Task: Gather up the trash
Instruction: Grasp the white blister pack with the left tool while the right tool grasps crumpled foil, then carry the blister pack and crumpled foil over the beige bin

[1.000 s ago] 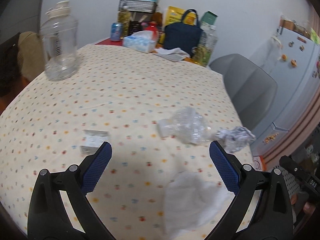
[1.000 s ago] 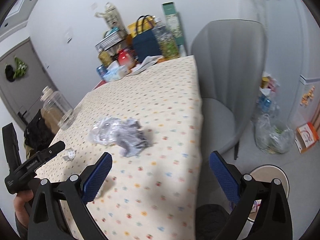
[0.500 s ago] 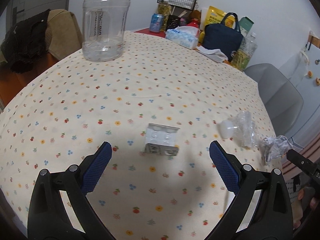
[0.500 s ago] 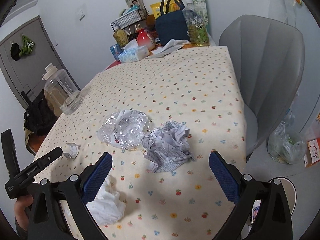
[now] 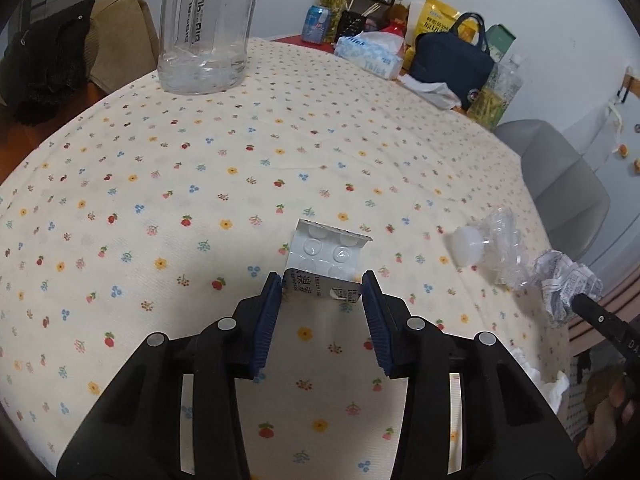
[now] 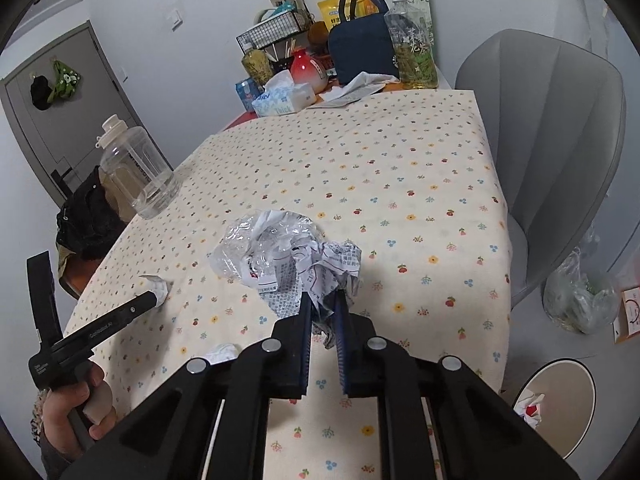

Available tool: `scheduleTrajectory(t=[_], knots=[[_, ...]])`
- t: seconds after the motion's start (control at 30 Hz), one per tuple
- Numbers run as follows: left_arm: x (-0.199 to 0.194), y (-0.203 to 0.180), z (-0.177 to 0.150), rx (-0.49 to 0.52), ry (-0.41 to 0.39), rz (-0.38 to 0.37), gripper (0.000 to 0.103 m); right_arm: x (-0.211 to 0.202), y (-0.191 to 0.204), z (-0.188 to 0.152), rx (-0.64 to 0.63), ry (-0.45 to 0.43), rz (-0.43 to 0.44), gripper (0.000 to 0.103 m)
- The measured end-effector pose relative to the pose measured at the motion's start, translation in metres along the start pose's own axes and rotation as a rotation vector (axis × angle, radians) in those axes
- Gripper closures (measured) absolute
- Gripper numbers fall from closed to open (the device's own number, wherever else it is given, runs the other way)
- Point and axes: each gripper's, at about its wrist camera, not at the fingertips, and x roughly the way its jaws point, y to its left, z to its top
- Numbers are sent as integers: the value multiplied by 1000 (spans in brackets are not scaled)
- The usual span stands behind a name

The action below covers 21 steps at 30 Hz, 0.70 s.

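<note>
On the flowered tablecloth [image 5: 200, 184] lies a bent silver blister pack [image 5: 330, 250]. My left gripper [image 5: 322, 288] has its closing jaws around the pack's near folded edge, both blue pads touching it. A crumpled printed paper [image 6: 320, 272] rests against a crushed clear plastic bottle [image 6: 260, 248] with a white cap. My right gripper [image 6: 323, 304] is closing, pinching the paper's near edge between its pads. The left wrist view has the bottle [image 5: 500, 248] and paper [image 5: 564, 284] at the right. A white tissue wad [image 6: 222, 352] lies near the table's front edge.
A large clear jug [image 5: 208, 28] stands at the far left of the table. A tissue box [image 5: 368, 54], navy bag [image 5: 452, 64] and bottles crowd the back. A grey chair [image 6: 560, 140] stands at the table's right edge. On the floor are a round bin [image 6: 560, 400] and a plastic bag [image 6: 580, 300].
Both grippers came in lower over the table. The left jaws went from wide open to closed around the blister pack. The right jaws closed onto the crumpled paper.
</note>
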Motion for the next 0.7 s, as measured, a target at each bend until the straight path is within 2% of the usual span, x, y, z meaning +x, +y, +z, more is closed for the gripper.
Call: scheduleTrajectory(t=[0.33,0.47,0.7], knots=[[-31,-21,8,40,-73,-66,62,-37,-12,-1,41,-82,12,92],[-38,-47,9,83,-87,-92,62,-46,-27,-3,72,-103,-3,92],[-36,-117,3,194,-73,-176,62,-65,-67,-9,135,-129,-45,92]])
